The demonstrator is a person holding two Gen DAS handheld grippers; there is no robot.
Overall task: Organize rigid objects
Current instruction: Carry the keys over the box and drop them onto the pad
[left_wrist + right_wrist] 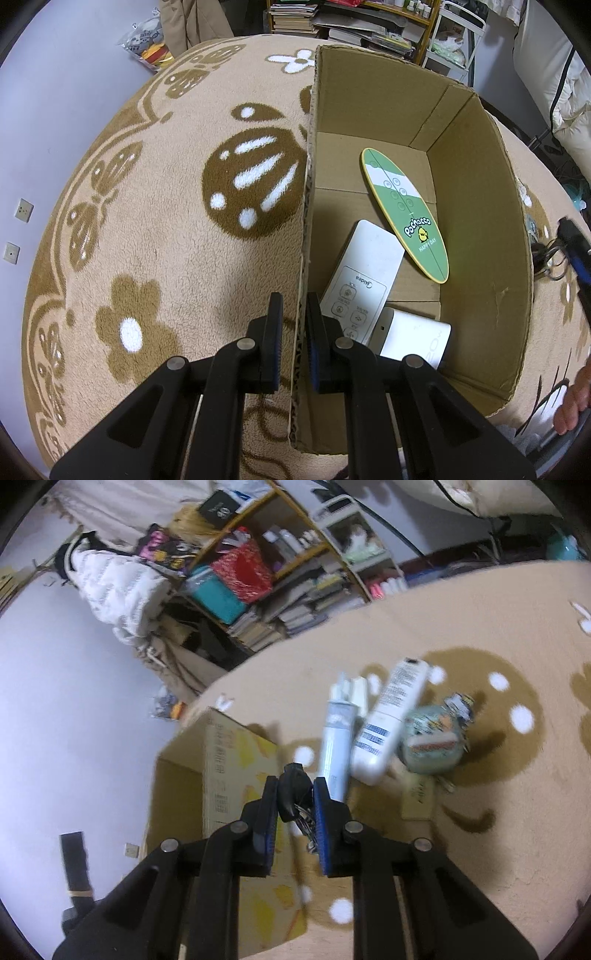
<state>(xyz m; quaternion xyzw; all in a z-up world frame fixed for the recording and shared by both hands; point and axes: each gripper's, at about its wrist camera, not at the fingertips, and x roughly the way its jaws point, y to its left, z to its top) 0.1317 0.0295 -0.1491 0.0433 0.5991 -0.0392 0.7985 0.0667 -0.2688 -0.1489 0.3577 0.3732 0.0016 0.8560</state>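
Note:
My left gripper point(294, 299) points steeply down and is shut on the near left wall of an open cardboard box point(480, 221). Inside the box lie a green oval Pochacco board point(406, 214), a white Midea remote point(364, 280) and a white adapter block point(413, 339). My right gripper point(295, 782) is shut on a black key fob point(290, 792), with a metal key ring point(306, 821) dangling below it. It hangs above the carpet just right of the box point(221, 775). The picture there is blurred.
On the beige patterned carpet point(480, 849) right of the box lie a white tube point(338, 734), a white bottle point(388, 720) and a round greenish pouch point(434, 742). Crowded bookshelves point(288, 576) stand at the back. A person's fingers point(572, 410) show at the lower right.

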